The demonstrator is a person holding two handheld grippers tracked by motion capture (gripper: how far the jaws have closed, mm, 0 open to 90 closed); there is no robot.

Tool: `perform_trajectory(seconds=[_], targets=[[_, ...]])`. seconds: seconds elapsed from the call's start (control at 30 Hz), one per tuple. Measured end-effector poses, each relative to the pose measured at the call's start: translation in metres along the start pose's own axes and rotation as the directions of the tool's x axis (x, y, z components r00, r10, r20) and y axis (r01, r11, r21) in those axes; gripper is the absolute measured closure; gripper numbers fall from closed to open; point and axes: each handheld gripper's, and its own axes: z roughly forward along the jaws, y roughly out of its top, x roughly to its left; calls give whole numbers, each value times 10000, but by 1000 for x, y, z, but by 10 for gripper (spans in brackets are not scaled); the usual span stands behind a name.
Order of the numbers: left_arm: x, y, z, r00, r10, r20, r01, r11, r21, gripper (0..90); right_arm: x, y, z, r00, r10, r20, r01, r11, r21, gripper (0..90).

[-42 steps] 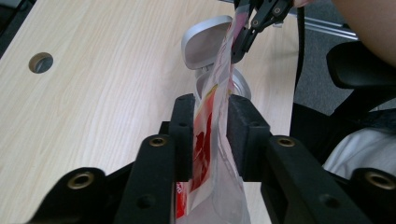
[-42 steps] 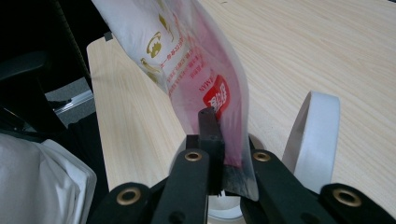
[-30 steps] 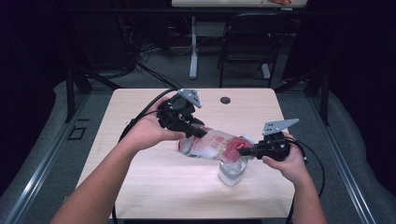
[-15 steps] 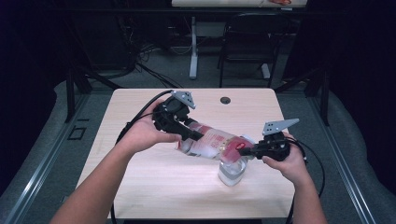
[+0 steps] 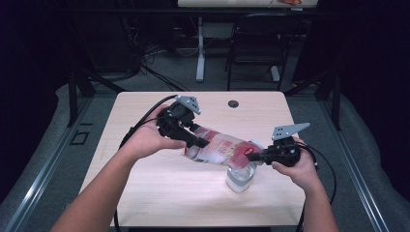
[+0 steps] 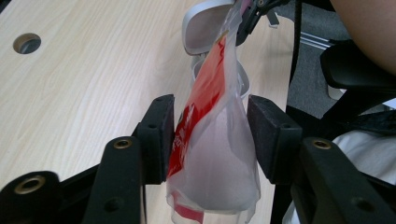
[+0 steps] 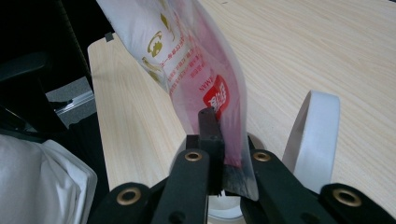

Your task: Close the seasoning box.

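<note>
A red and clear plastic bag (image 5: pixel 217 150) with pale contents stretches slanted between my two grippers above the table (image 5: pixel 145 193). My right gripper (image 5: pixel 254 155) is shut on the bag's lower, red end (image 7: pixel 219 98), right over a clear jar (image 5: pixel 240 178) whose flip lid (image 7: pixel 310 135) stands up. My left gripper (image 5: pixel 196 145) surrounds the bag's fat upper end (image 6: pixel 210 154). Its jaws have just been opening, and the bag sits loosely between the pads (image 6: pixel 159 135), no longer squeezed.
A round cable hole (image 5: pixel 233 103) lies near the table's far edge. Cables trail from both grippers off the table sides. A dark chair (image 5: pixel 251 43) and a desk leg (image 5: pixel 199 53) stand on the floor beyond the table.
The left gripper's jaws have spread apart around the bag's upper end, and that hand has shifted slightly. The right gripper and the jar have stayed put.
</note>
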Motion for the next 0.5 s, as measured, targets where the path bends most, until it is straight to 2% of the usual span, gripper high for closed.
perform_trajectory(seconds=[0.23,0.3,0.5], targets=[[0,-2,-1,10000,62,-20,-62,10000,-58,546,0,0,0,10000,-2,-20,2,10000,-2,900],[0,-2,-2,9998,193,-65,-193,9998,-50,608,0,0,0,10000,1,-34,-1,10000,2,900],[-1,-1,-2,9998,169,-77,-169,9999,-20,692,1,0,0,10000,18,-50,-18,10000,-29,900]])
